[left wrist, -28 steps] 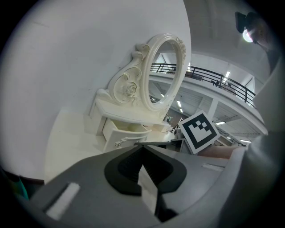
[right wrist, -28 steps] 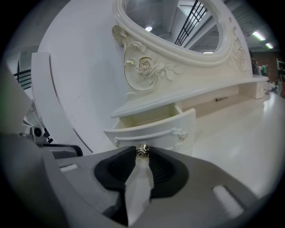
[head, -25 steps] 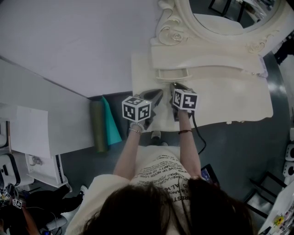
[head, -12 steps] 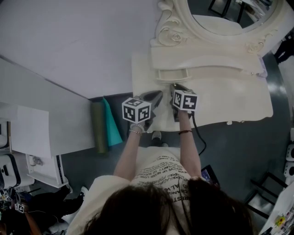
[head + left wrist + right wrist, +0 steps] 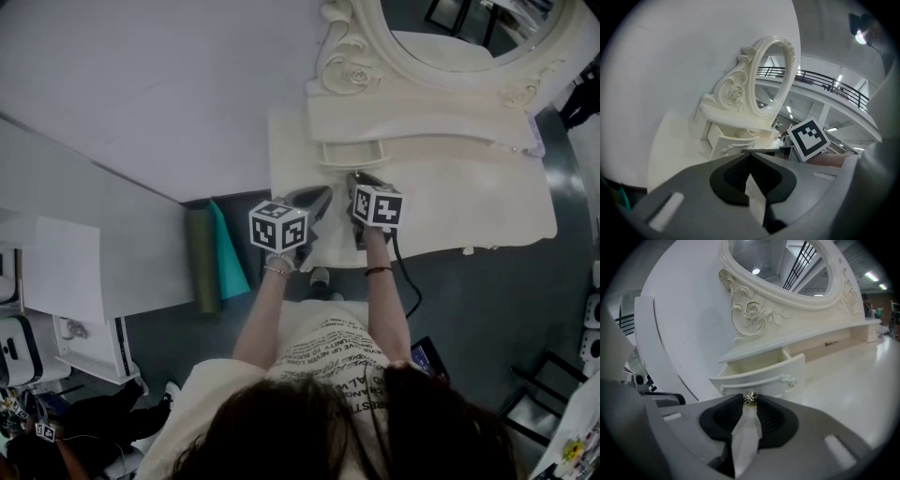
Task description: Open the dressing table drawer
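The cream dressing table [image 5: 469, 206] stands against the wall under an oval mirror [image 5: 450, 28]. Its small curved drawer [image 5: 352, 153] [image 5: 761, 376] [image 5: 729, 138] stands pulled out, its inside showing. My right gripper [image 5: 750, 400] [image 5: 357, 176] is shut on the drawer's small metal knob [image 5: 750, 399], which sits between the jaw tips. My left gripper [image 5: 750, 153] [image 5: 322, 193] hovers beside it over the tabletop, a little short of the drawer, shut on nothing. Both marker cubes, left [image 5: 278, 225] and right [image 5: 378, 204], show in the head view.
A green roll [image 5: 199, 258] and a teal sheet [image 5: 225, 248] lean on the floor left of the table. A white desk [image 5: 56, 272] stands further left. A black cable [image 5: 409, 286] hangs from the right gripper. The white wall [image 5: 169, 84] runs behind.
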`<state>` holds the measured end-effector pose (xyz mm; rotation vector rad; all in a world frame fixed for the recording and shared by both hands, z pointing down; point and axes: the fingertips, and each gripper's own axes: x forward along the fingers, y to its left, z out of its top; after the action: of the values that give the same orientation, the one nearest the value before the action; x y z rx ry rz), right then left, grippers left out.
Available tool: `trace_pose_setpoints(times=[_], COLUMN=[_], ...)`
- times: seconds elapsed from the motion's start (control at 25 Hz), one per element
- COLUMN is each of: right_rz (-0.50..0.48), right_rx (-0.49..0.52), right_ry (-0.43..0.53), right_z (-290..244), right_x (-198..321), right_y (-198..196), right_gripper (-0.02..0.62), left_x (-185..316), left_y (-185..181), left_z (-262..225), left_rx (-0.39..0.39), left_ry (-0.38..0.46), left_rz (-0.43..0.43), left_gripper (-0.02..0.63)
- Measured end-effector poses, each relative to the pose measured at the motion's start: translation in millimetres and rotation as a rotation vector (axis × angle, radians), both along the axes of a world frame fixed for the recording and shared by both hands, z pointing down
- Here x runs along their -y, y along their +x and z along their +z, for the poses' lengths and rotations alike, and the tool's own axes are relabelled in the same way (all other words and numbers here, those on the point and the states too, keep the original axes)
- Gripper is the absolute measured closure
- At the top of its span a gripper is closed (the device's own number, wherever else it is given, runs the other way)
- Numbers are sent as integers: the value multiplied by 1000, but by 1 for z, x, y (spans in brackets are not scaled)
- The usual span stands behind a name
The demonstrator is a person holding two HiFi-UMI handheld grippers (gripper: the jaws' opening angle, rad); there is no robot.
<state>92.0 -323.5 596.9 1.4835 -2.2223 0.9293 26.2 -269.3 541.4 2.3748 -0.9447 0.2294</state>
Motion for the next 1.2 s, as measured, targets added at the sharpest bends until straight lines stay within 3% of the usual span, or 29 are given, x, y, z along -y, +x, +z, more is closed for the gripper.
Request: trace_pose_setpoints(times=[0.76, 1.2], right_rz=[-43, -193], right_rx=[48, 105], right_ry=[86, 222], right_z=[-12, -46], right_x=[-9, -30], right_y=[5, 1], right_gripper=[477, 500], left_x=[-10, -20], left_y=[11, 23], left_z=[0, -16], left_rx=[-7, -15], left_ry=[-1, 61], left_rz=[23, 72], left_gripper=[606, 607])
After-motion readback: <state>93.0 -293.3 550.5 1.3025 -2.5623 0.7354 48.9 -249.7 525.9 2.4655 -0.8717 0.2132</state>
